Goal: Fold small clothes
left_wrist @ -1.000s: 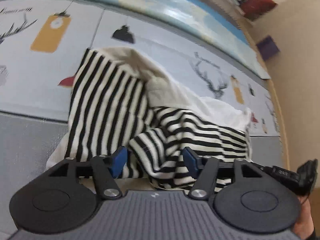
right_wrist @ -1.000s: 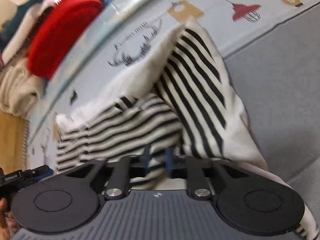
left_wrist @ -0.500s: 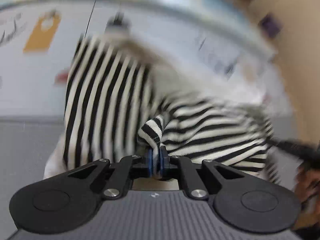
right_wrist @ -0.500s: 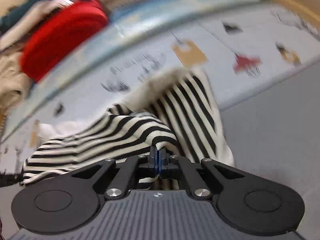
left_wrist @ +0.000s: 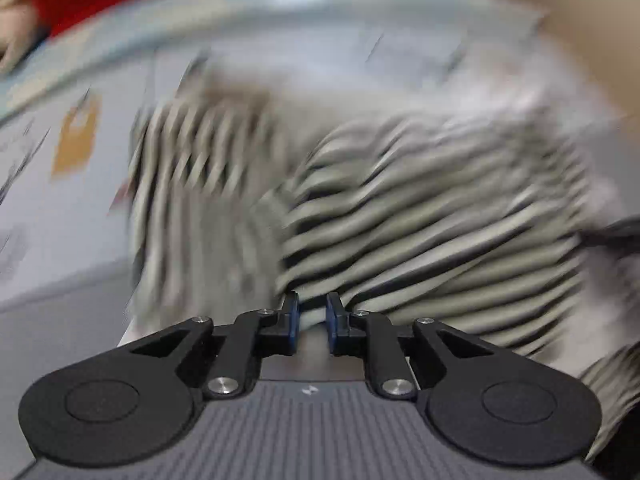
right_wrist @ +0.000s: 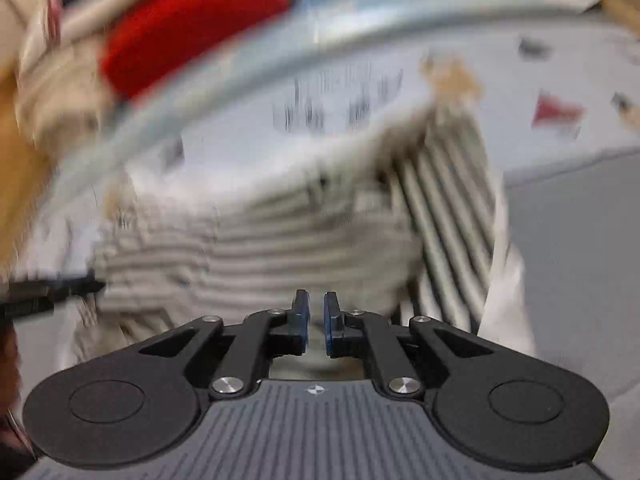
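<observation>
A black-and-white striped garment [left_wrist: 420,220] with a cream lining lies bunched on a printed mat [left_wrist: 44,200]; both views are smeared by motion. My left gripper [left_wrist: 312,312] pinches a pale fold of it, and its jaws are opening, with cloth still filling the narrow gap. In the right wrist view the same striped garment [right_wrist: 300,240] spreads ahead of my right gripper [right_wrist: 316,308], whose jaws are opening a slit while the garment's near edge sits between the pads. The other gripper shows as a dark blur at the frame edge [right_wrist: 40,292].
A red cloth [right_wrist: 188,28] and beige and other clothes [right_wrist: 60,92] are piled beyond the mat's light blue far border. Plain grey mat [right_wrist: 580,260] lies to the right, and wooden floor [right_wrist: 16,152] to the left.
Both grippers closed on folds of the striped garment and swung with it, the views rolling. Since half a second ago both pairs of pads have parted slightly around the cloth.
</observation>
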Available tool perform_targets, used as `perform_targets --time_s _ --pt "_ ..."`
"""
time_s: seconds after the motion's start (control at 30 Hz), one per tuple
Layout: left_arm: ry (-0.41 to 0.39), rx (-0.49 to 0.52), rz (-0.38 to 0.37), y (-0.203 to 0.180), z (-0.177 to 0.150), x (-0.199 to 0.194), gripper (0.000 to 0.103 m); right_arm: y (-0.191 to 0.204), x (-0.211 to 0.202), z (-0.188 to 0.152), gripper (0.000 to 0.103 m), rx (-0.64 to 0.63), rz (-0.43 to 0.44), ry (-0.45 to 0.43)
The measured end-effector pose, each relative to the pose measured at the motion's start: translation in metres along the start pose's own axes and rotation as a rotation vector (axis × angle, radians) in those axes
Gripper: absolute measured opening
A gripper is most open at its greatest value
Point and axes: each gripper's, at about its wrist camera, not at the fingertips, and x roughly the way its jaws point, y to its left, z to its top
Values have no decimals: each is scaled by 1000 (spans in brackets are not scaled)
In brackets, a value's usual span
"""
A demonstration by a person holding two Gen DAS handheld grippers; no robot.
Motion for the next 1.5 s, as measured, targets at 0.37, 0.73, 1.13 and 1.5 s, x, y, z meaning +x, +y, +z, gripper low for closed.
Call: perform_targets --time_s 0.37,0.73,1.13,1.5 --pt "-147 -160 -93 39 -38 -77 24 -47 -94 -19 25 39 -117 -156" --pt "-48 -102 -206 69 -118 -100 24 -68 -145 -125 26 -169 -146 9" --pt "194 -131 -72 83 -169 -105 50 -94 -129 -165 46 -266 -251 185" --pt "324 -317 -139 105 -198 -86 53 -106 -111 -175 56 -271 -268 295"
